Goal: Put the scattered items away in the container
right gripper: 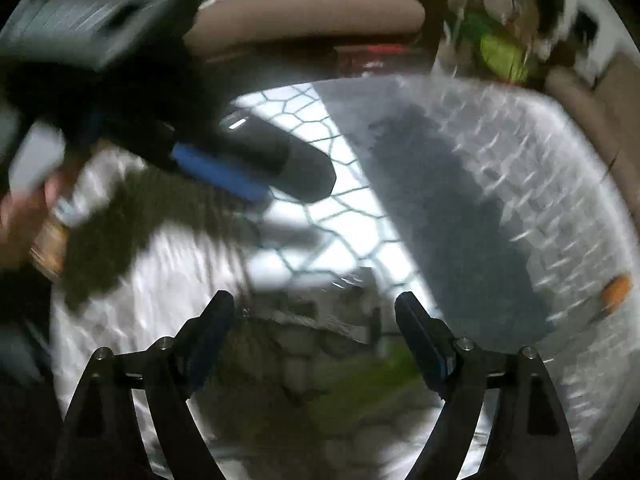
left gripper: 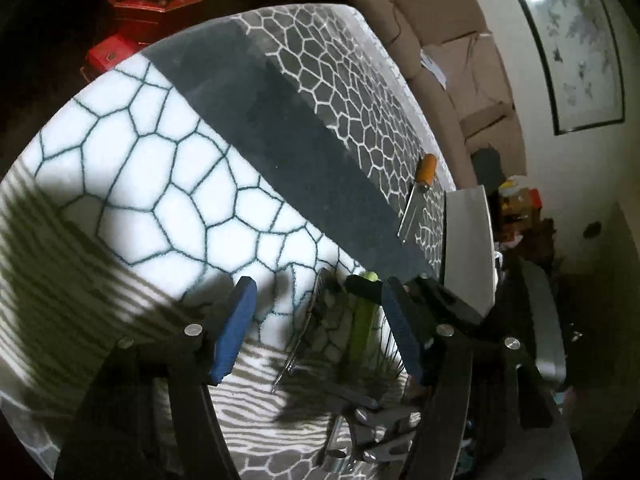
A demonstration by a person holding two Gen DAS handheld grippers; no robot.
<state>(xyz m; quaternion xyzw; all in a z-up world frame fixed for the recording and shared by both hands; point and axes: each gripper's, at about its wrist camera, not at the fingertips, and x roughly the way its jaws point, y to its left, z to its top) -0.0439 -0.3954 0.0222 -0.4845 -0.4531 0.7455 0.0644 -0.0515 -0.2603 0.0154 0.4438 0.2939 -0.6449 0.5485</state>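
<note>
Both grippers empty: left gripper (left gripper: 316,320) jaws spread, right gripper (right gripper: 316,332) jaws spread too, its view blurred. Wire container (left gripper: 344,344) sits right below me with a green-handled tool (left gripper: 362,328) and metal utensils in it. Orange-handled scraper (left gripper: 416,196) lies out on the patterned mat (left gripper: 160,160), well apart. That one's left, I reckon.

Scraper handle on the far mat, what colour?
Orange; the scraper handle shows best in the left wrist view, above its metal blade.
</note>
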